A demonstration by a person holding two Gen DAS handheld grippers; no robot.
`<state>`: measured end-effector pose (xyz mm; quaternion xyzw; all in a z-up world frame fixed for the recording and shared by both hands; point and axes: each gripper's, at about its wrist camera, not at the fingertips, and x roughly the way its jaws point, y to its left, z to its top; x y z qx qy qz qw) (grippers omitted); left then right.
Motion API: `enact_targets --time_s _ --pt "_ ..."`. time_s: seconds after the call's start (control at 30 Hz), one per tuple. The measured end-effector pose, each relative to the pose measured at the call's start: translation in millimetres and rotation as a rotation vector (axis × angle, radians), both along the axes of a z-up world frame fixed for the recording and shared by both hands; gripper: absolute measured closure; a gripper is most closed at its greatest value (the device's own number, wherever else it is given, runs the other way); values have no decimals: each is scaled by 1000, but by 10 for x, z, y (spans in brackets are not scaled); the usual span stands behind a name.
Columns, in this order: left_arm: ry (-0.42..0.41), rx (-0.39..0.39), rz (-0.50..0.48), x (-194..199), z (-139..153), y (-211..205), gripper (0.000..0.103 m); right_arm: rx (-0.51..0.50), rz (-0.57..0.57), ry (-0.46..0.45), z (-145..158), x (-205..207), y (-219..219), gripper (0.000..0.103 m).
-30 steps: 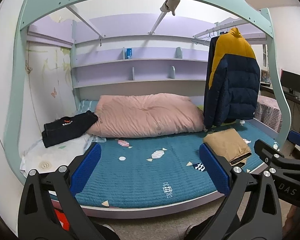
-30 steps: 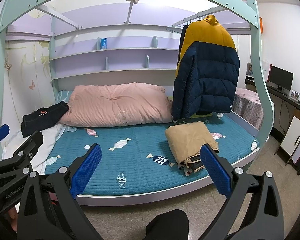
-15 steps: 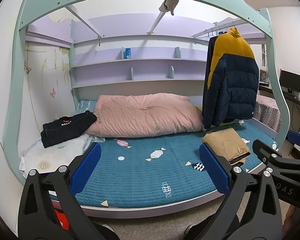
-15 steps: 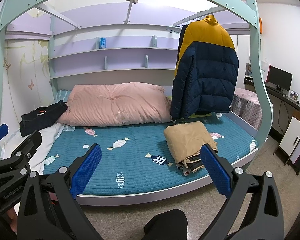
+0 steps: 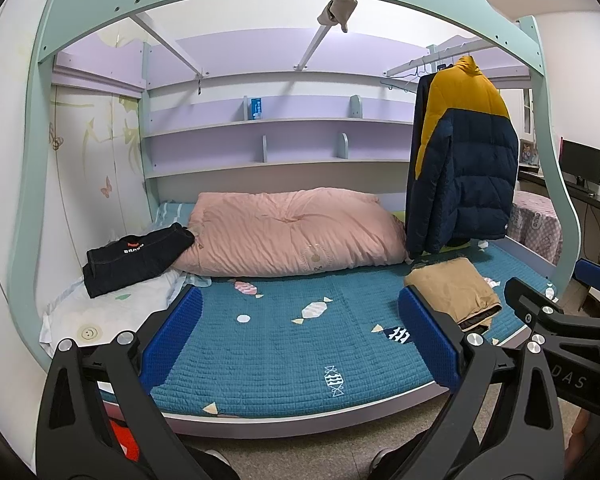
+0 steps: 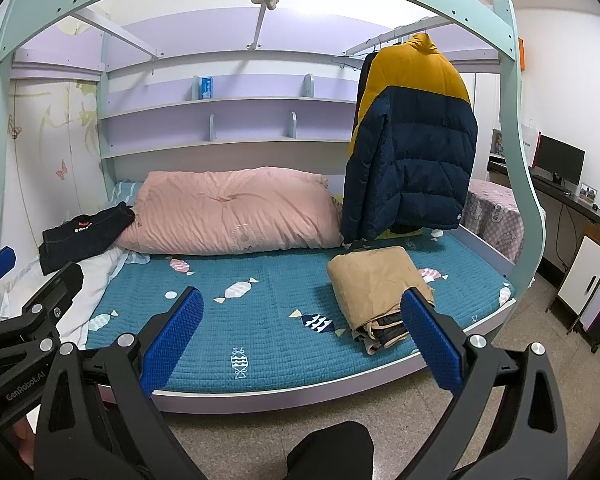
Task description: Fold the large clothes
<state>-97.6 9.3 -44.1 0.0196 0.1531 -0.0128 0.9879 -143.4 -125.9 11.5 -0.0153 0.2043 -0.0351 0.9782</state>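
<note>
You held both tongs short of the bed, over the floor, nothing in either. The left gripper (image 5: 300, 336) stood with its blue pads wide apart, and so did the right gripper (image 6: 302, 336). The teal quilted mattress (image 5: 284, 344) filled the middle ground, with a pink duvet (image 5: 292, 232) bunched along its far side. The navy and yellow puffer jacket (image 6: 412, 140) hung from a rail at the far right, its hem just above the mattress. Near it lay a folded tan garment (image 6: 374, 280), close to the right near edge of the bed. A folded black garment (image 5: 136, 256) sat at the far left on a white sheet (image 5: 112, 308). Your right view showed the tan bundle's open end, with darker layers tucked inside; your left view caught that only as a thin dark strip. Your right view also took in a white cabinet (image 6: 584, 272) on the right and a dark trouser knee (image 6: 332, 452) at the bottom. Your left view alone showed the smiley mark on the sheet and something red (image 5: 122, 438) low at the left, too hidden to tell. Each view caught the other tool at its edge.
</note>
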Motion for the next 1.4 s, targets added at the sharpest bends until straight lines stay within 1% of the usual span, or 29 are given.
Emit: enact_targets --time_s 0.87,1.4 --pt "-1 2 1 -14 2 -18 4 -1 1 0 8 5 -14 7" --pt "16 -6 12 3 -15 -10 4 -1 6 5 19 19 -22 7"
